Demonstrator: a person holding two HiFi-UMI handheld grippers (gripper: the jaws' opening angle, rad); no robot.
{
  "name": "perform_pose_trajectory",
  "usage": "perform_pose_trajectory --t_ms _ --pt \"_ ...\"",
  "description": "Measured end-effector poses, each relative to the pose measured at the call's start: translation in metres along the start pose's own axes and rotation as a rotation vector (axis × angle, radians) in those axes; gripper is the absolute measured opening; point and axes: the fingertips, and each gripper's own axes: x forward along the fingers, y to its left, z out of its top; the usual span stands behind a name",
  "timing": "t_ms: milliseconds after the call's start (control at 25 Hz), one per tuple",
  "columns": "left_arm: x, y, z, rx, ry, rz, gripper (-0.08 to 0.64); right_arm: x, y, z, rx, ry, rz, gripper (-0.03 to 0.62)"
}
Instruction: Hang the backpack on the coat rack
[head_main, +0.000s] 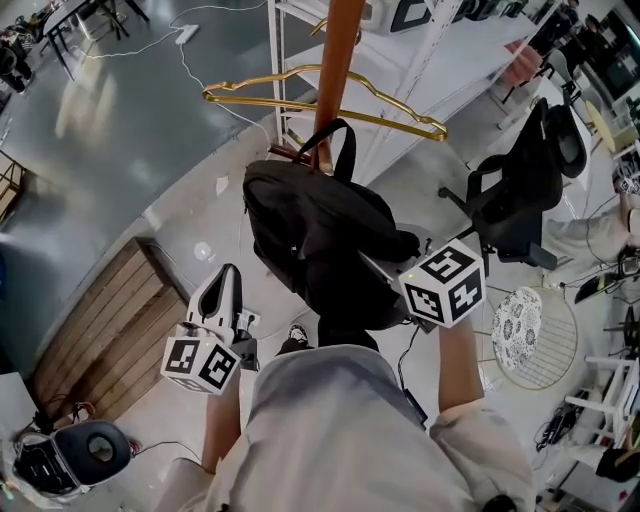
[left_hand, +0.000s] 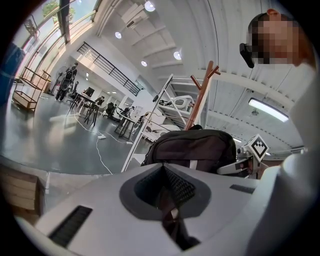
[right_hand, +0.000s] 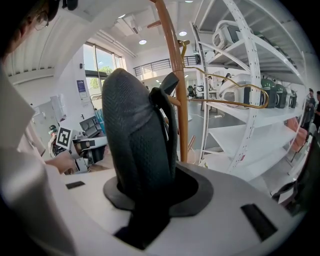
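Shiny grey floor (head_main: 120, 130) over most of the left, turning to paler, scuffed concrete closer in. Lying straight on it: a slatted wooden pallet (head_main: 110, 320) at lower left, plus a white cable (head_main: 195, 75) snaking off to a power strip (head_main: 187, 34) up top. Also standing on it: white shelving unit (head_main: 450, 70), black office chair (head_main: 525, 185), round wire stool (head_main: 557, 352) with a patterned cushion (head_main: 517, 325) on top. Then the orange-brown coat rack (head_main: 335, 60), carrying a gold hanger (head_main: 215, 96) across the pole and a black backpack (head_main: 320, 230) tight against it, top loop right by a peg. Can't tell if actually hooked.
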Motion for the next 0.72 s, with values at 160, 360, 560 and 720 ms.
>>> perform_pose_trajectory --t_ms 160,360,560,720 --pt "0.002 0.001 0.000 -0.001 0.003 0.010 0.003 0.005 -0.002 -0.001 -0.005 0.002 0.008 0.129" --pt "0.009 -0.001 -0.004 -0.012 -0.001 0.005 0.003 0.010 -0.007 -0.001 -0.007 0.014 0.023 0.129" --pt "0.015 -0.004 -0.007 -0.014 0.007 0.003 0.003 0.014 -0.013 -0.006 0.003 0.025 0.030 0.130" --pt "0.018 -0.004 -0.006 -0.013 0.010 0.005 0.003 0.019 -0.016 -0.007 0.008 0.036 0.039 0.130"
